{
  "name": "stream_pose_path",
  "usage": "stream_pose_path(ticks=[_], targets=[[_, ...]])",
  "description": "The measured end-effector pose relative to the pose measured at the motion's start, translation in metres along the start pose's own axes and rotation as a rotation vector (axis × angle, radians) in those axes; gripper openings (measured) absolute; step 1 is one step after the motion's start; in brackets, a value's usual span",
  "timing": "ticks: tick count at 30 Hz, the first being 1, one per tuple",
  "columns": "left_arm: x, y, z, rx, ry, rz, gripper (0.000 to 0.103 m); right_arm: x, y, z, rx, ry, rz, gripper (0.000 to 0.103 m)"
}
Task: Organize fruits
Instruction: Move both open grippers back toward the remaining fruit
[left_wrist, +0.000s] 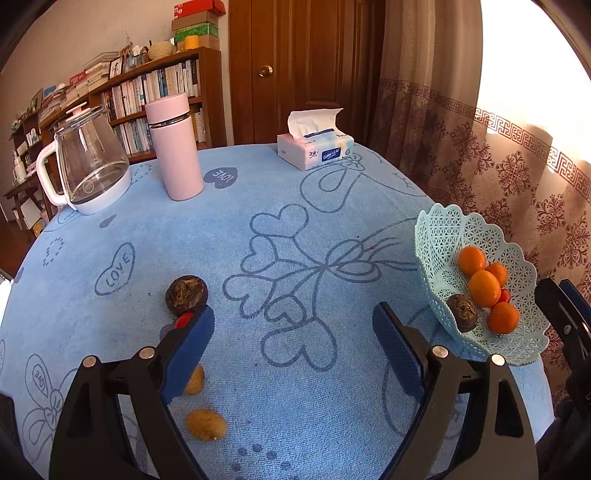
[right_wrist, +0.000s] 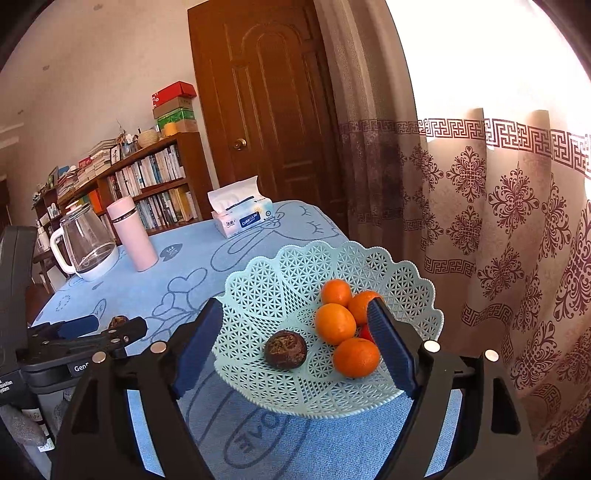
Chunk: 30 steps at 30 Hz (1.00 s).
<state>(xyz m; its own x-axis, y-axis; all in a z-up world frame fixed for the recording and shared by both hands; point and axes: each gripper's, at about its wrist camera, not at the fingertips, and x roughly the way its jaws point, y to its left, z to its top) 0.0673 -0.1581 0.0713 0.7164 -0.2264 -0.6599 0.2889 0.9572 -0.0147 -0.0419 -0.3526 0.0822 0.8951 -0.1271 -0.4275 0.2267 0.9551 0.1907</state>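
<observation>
Both claws stand spread and hold nothing: left claw (left_wrist: 293, 325) over the blue counter (left_wrist: 295, 206), right claw (right_wrist: 295, 321) over the lattice basket (right_wrist: 258, 280) at the counter's right edge, holding oranges (right_wrist: 335, 324) and a dark fruit (right_wrist: 285, 349). Another dark fruit (left_wrist: 186, 295) and two tan fruits (left_wrist: 206, 424) lie near the counter's left front edge.

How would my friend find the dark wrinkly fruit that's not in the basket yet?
Start at the blue tablecloth and look near the left hand-held gripper. A dark brown wrinkly fruit lies there beside a small red one. Its twin sits in the mint basket; the loose neighbours are tan.
</observation>
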Motion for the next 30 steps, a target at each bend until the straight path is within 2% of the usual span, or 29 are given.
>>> stream_pose_path(ticks=[13, 20, 24, 30], targets=[[-0.004, 0.071, 0.000, -0.117, -0.011, 0.098, 0.087, -0.004, 0.040, -0.015, -0.075, 0.036, 0.108, 0.085], [0.005, 0.093, 0.001, -0.141, 0.002, 0.143, 0.087, -0.005, 0.054, -0.022, -0.101, 0.061, 0.148, 0.086], [0.015, 0.096, 0.003, -0.121, 0.017, 0.145, 0.087, -0.005, 0.060, -0.026, -0.124, 0.075, 0.170, 0.086], [0.038, 0.101, 0.009, -0.118, 0.076, 0.101, 0.087, -0.002, 0.069, -0.032, -0.148, 0.101, 0.194, 0.086]])
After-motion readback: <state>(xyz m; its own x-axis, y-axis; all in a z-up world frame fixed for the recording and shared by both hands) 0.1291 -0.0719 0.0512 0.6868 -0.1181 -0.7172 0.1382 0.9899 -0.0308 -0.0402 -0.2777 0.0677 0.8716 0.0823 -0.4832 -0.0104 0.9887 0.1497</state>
